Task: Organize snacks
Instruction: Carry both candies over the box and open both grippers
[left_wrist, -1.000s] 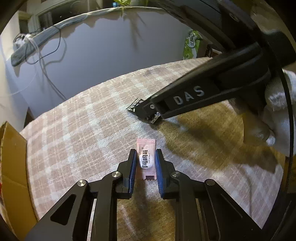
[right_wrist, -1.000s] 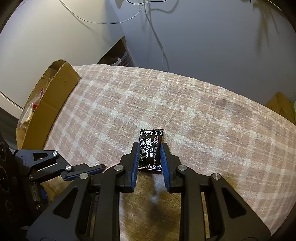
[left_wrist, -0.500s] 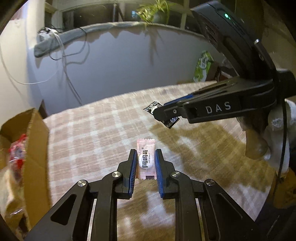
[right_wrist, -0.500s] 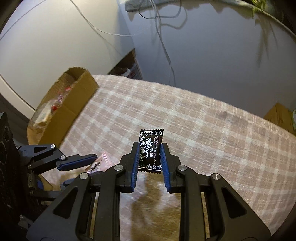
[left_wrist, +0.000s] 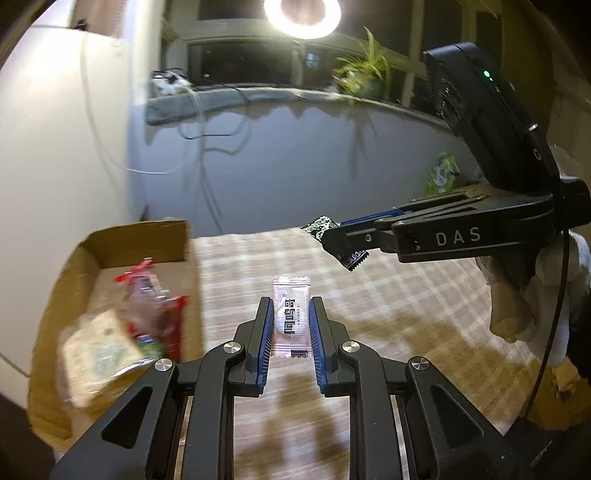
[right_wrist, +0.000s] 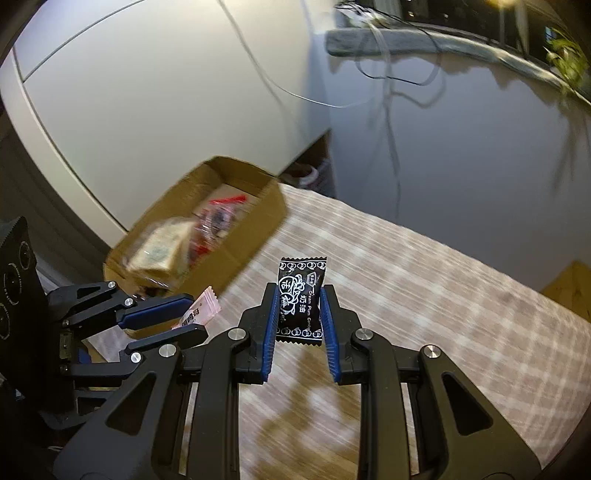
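My left gripper (left_wrist: 291, 314) is shut on a pink candy packet (left_wrist: 291, 317) and holds it above the checked tablecloth (left_wrist: 388, 314). My right gripper (right_wrist: 298, 299) is shut on a black candy packet (right_wrist: 301, 299), also lifted. In the left wrist view the right gripper (left_wrist: 332, 240) reaches in from the right with the black packet (left_wrist: 321, 227). In the right wrist view the left gripper (right_wrist: 195, 314) is at lower left with the pink packet (right_wrist: 197, 310). An open cardboard box (left_wrist: 177, 236) (right_wrist: 266, 218) with several snack bags stands at the table's left end.
A white cabinet (right_wrist: 147, 92) and a grey wall with hanging cables (right_wrist: 388, 74) stand behind the table. A green snack bag (left_wrist: 441, 177) lies at the far right. A second cardboard box (right_wrist: 572, 284) sits beyond the table's right edge.
Both grippers have lifted off the tablecloth with their packets and swung left toward the cardboard box, which now shows much more in both views.
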